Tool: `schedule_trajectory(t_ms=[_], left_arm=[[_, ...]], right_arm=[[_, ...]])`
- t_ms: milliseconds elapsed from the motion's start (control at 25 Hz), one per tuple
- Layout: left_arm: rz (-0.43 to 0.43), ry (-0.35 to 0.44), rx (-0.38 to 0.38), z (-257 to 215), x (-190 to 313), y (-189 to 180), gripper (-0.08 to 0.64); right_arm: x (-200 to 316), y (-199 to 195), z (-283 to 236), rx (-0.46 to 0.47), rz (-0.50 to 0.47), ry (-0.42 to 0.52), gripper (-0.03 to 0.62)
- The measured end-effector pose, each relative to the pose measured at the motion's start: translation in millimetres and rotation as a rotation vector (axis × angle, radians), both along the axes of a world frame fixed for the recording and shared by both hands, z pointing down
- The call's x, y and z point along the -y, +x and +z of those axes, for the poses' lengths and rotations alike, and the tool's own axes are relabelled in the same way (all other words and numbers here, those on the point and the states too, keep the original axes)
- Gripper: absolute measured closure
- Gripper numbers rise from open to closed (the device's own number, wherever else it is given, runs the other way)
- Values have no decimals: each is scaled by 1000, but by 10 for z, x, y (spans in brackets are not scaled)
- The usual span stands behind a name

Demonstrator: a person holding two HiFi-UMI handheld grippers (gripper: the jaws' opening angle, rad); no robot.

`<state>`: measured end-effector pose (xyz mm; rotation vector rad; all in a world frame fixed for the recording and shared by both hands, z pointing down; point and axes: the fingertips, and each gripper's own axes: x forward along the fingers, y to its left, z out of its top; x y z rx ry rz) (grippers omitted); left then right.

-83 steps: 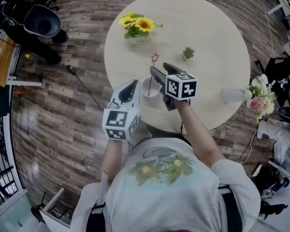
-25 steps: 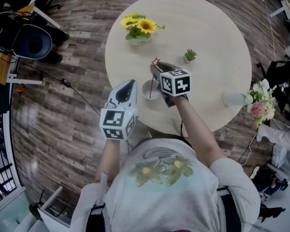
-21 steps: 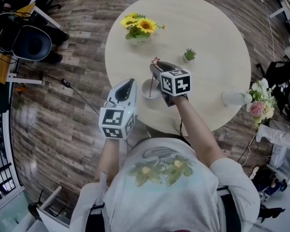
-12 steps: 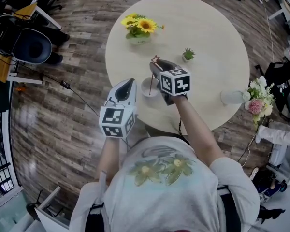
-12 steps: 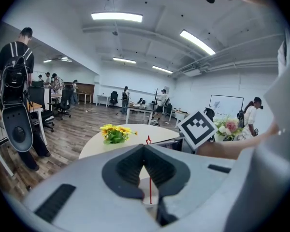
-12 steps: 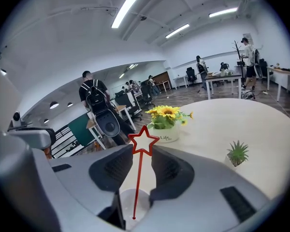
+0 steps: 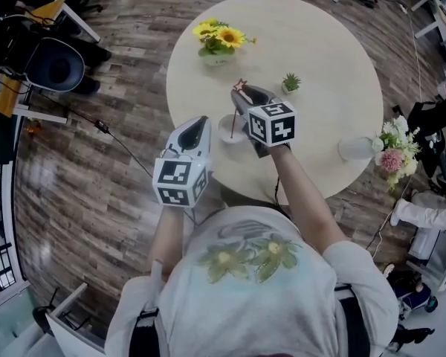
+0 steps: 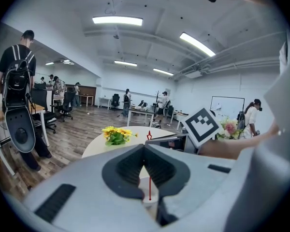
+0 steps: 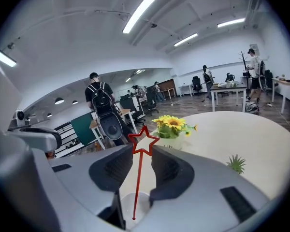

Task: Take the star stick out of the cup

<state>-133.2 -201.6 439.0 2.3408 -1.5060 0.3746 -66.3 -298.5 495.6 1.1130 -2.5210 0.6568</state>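
Right gripper (image 9: 142, 147): we recorded its jaws part-way apart, with the star stick (image 9: 139, 182) standing nearly upright in the gap. The red shaft ran clear of both pads, while the star's side points overlapped the two jaw tips. Whether those tips pinched the star we could not tell. The stick's lower end showed inside the mouth of the white cup (image 7: 224, 131), which stood on the round pale table (image 7: 320, 50) directly under this gripper's jaws. Left gripper (image 8: 144, 148): we noted its jaw tips closed together with nothing between them. The cup and the red shaft showed only beyond, through the opening beneath the tips. In the head view this gripper was held just beside the cup on its left, at the near edge of the table and apart from the right gripper. Farther across the table we listed a pot of sunflowers (image 7: 219, 37) near the far left rim. A small green plant (image 7: 291, 82) stood just beyond the right gripper's marker cube. A bunch of pink and white flowers (image 7: 390, 155) lay at the table's right edge. Around the table lay a dark wood-plank floor (image 7: 97, 162), with a black office chair (image 7: 56, 64) well apart to the left.
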Motion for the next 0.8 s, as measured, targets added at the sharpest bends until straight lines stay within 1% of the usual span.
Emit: schedule_trajectory(t_ms=[200, 480, 800], left_arm=[[-10, 12, -5, -32, -87, -4, 557], [-19, 11, -19, -43, -187, 20, 557], [-32, 22, -31, -81, -212, 44, 557]], right_arm=[[-75, -3, -97, -14, -15, 42, 460], [-129, 58, -328, 3, 2, 123, 460], [-219, 122, -466, 19, 9, 163, 460]])
